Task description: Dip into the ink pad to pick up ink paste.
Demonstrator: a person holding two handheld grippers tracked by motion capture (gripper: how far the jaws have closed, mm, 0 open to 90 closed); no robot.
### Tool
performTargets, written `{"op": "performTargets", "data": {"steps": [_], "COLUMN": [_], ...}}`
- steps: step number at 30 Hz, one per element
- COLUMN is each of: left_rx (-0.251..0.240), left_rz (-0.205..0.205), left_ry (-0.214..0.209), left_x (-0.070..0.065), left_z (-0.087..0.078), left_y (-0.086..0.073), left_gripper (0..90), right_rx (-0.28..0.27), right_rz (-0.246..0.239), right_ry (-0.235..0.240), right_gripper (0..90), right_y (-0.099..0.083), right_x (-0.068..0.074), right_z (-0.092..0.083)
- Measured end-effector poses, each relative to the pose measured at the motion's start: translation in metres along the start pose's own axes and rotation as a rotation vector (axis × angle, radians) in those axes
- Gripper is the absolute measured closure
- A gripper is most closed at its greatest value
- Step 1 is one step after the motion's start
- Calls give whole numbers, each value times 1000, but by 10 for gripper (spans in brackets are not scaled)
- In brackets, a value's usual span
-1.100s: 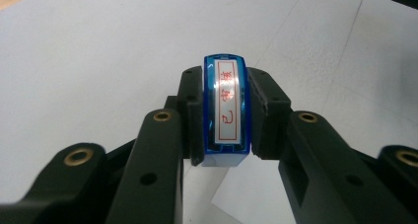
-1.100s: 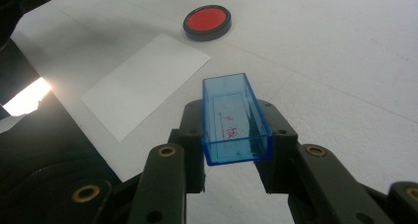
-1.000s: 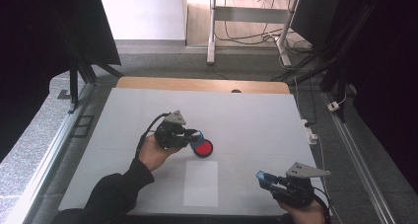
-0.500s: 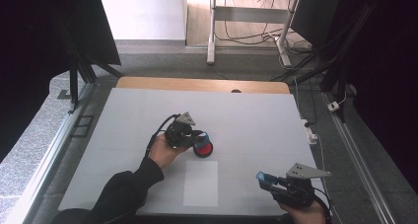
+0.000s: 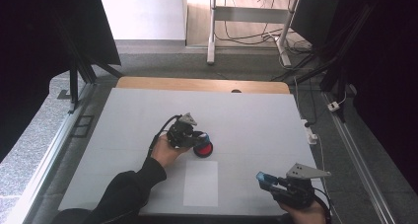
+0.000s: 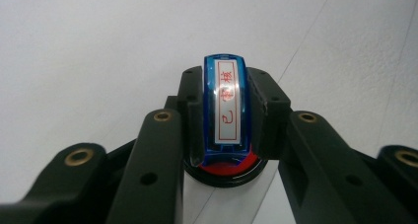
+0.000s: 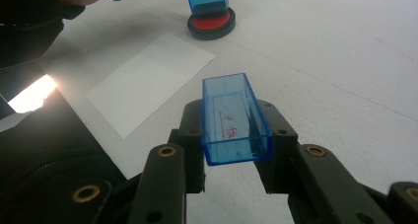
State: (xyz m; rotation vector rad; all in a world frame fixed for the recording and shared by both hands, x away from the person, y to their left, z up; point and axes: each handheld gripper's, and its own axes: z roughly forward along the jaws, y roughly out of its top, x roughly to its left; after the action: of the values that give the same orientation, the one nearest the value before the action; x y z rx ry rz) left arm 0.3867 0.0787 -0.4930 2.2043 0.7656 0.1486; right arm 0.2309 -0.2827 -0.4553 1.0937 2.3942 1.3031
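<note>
Big white desk (image 5: 148,115) with a wooden strip along the far edge, dark curtains on both sides and a tangle of cables on the floor behind it. A blank sheet of white paper (image 5: 201,183) lies flat near the front edge, about mid-desk. Just past its far end sits a round black ink pad (image 5: 203,149) with red ink. The left gripper (image 5: 197,137) has its fingers clamped on a blue stamp (image 6: 226,105), held upright with its bottom end down on the red pad; the label on top has red characters. Well apart, at the near right corner, the right gripper (image 5: 263,178) has its fingers closed on the clear blue stamp cap (image 7: 234,118), open end up, above the desk.
</note>
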Motion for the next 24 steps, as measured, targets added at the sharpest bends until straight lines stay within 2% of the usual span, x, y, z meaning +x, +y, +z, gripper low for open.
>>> {"op": "performTargets", "data": {"steps": [6,10,19,20,24], "left_rx": [25,28,67,71,61], "left_rz": [4,27,121,124,87], "left_ry": [8,31,115,117,95], "left_x": [-2,-7,-23,-24,-19], "left_z": [0,2,4,4,4], "left_y": [3,3,7,8,7], "left_gripper": [710,711,712,712,712], "right_rx": [0,0,8,8,2], "right_rz": [0,-1,-18,-18,-10], "right_ry": [0,2,-6,-6,-4], "right_gripper": [680,680,680,680,680], "right_y": [0,0,0,0,0], "right_x": [0,0,2,2,2], "right_z": [0,0,0,0,-1]}}
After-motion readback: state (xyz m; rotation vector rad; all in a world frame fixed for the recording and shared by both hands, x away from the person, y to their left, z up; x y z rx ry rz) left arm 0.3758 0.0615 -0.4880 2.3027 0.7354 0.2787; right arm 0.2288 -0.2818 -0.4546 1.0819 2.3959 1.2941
